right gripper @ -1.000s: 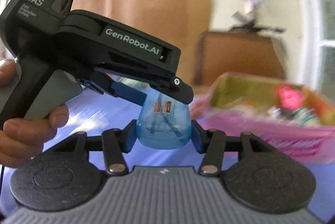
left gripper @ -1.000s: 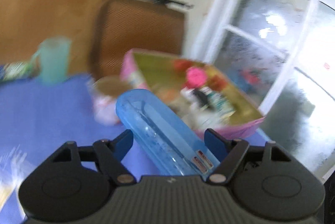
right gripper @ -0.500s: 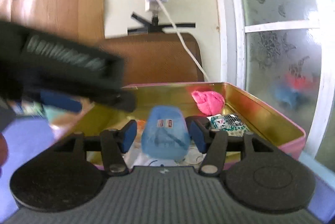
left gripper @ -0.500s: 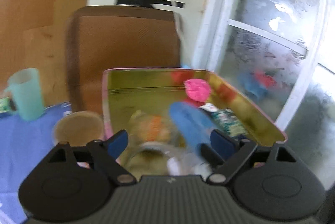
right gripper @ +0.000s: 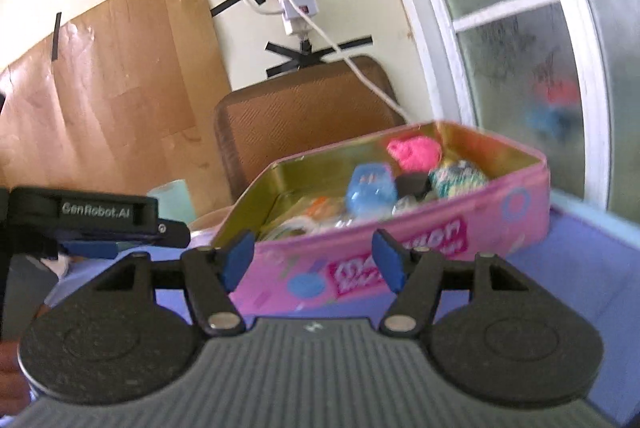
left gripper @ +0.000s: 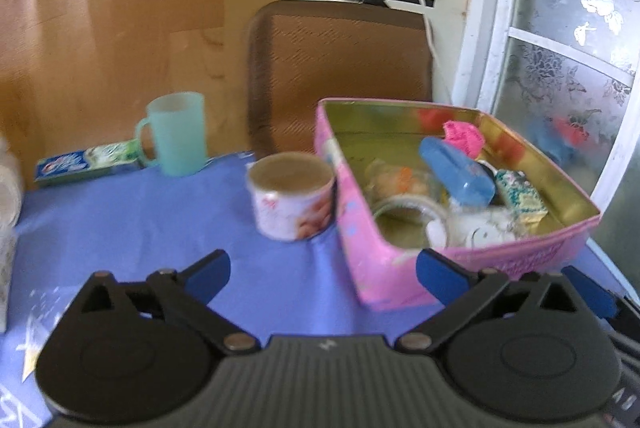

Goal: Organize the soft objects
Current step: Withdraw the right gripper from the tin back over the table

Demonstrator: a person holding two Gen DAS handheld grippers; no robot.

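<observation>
Left gripper [left gripper: 322,274]: wide, empty.
Right gripper [right gripper: 314,260]: wide, empty.
Blue case [left gripper: 456,173]: in tin [left gripper: 360,228], pink yarn [left gripper: 462,135] at its 12 o'clock.

A blue cloth covers the bench [left gripper: 132,228], printed with pale stars at its near left corner. On it stands a pink tin box [left gripper: 360,228] with a gold inside, open-topped and holding a jumble of small things. Just beside the box's left wall stands a small round tub [left gripper: 292,203] (touching or not, hard to tell). Farther back sit a mint-green mug [left gripper: 178,133] and, touching its handle side, a toothpaste carton [left gripper: 86,161] lying flat.
</observation>
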